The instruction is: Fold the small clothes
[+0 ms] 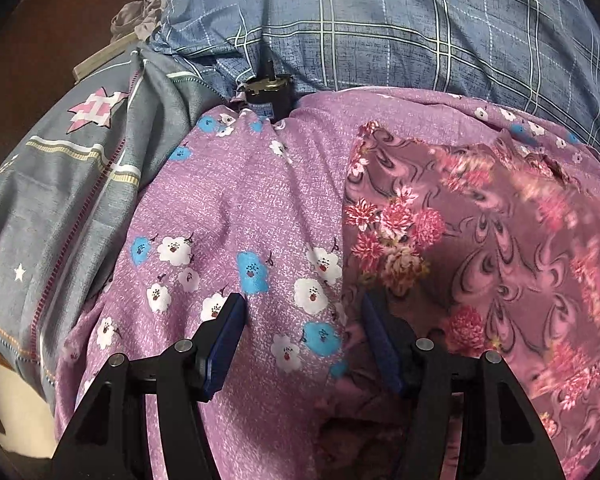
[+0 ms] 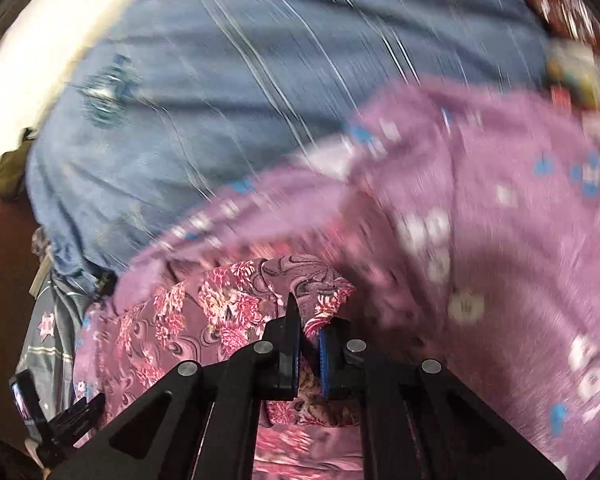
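The fingers of the left gripper (image 1: 302, 314) are seen spread wide apart, with nothing held between the blue pads; they are poised just above the lilac sheet with blue and white flowers (image 1: 236, 208), the right one at the edge of the mauve floral garment (image 1: 480, 248).

The fingers of the right gripper (image 2: 309, 334) are drawn nearly together, and a bunched fold of the mauve floral garment (image 2: 204, 320) is pinched between them; the cloth is raised into a small peak at the tips, and more of it is draped below and to the left. Much of the right wrist view is blurred.

The garment is spread over the lilac sheet (image 2: 500, 240), on the right half in the left wrist view. Beyond the sheet a blue checked quilt (image 1: 420, 28) is heaped, and a small dark cylindrical object (image 1: 266, 98) is lodged where the two meet. To the left a grey patterned cloth (image 1: 60, 184) with a pink star motif is laid.
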Tool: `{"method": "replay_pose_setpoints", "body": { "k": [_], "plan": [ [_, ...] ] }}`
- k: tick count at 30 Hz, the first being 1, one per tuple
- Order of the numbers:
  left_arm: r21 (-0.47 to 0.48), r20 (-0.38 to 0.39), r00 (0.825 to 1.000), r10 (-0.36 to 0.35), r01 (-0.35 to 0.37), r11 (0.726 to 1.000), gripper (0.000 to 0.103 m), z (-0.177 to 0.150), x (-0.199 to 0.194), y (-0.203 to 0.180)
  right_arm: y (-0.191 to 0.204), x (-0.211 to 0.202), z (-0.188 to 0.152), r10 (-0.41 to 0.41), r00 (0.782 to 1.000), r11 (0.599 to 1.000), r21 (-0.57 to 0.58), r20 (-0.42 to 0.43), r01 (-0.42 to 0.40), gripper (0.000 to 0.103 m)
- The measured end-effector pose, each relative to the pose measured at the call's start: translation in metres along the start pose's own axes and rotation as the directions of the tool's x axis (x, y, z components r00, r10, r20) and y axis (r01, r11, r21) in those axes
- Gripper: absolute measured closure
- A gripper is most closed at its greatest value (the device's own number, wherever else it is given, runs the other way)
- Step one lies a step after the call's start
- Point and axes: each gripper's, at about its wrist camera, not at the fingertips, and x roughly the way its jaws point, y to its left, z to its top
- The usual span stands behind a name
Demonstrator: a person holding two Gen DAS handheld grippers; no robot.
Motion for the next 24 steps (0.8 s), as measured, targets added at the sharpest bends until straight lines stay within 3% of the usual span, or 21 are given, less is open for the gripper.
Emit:
{"method": "replay_pose_setpoints", "body": {
  "k": [2,4,6,8,10,13,20,24],
  "plan": [
    [-0.020,-0.006,1.000,0.000,0.000,1.000,0.043,0.002,-0.004,-0.002,-0.005,0.011,-0.001,-0.029,0.999,0.999,0.022,-0.040,0.030,0.087],
    [-0.005,-0.013,1.000,0.017,-0.017,1.000,0.043,0.002,-0.003,-0.011,-0.008,0.008,0.001,-0.004,0.999,0.999,0.050,-0.048,0.006,0.083],
    [0.026,-0.013,0.998,0.062,-0.062,0.998,0.043,-0.001,-0.012,-0.019,-0.010,-0.005,0.001,0.005,1.000,0.997,0.079,0.007,-0.005,0.068],
    [0.029,-0.009,0.998,0.068,-0.068,0.997,0.043,-0.004,-0.020,-0.024,-0.005,-0.019,0.001,-0.013,0.996,0.998,0.068,0.085,0.007,0.060],
    [0.024,-0.005,0.999,0.035,-0.035,0.999,0.043,-0.009,-0.032,-0.026,0.002,-0.033,0.000,-0.010,0.989,1.000,0.023,0.145,0.006,0.060],
    [0.052,-0.013,0.999,0.045,-0.044,0.998,0.043,-0.018,-0.039,-0.029,0.019,-0.042,-0.008,0.029,0.985,0.999,-0.050,0.168,-0.021,0.060],
    [0.069,-0.050,0.997,0.065,-0.061,0.996,0.043,-0.034,-0.040,-0.030,0.059,-0.028,-0.034,0.067,0.996,0.978,-0.200,0.063,-0.053,0.067],
    [0.088,-0.042,0.995,0.086,-0.082,0.993,0.040,-0.035,-0.039,-0.034,0.053,0.005,-0.040,0.011,0.996,0.982,-0.187,-0.090,-0.028,0.071]
  ]
}}
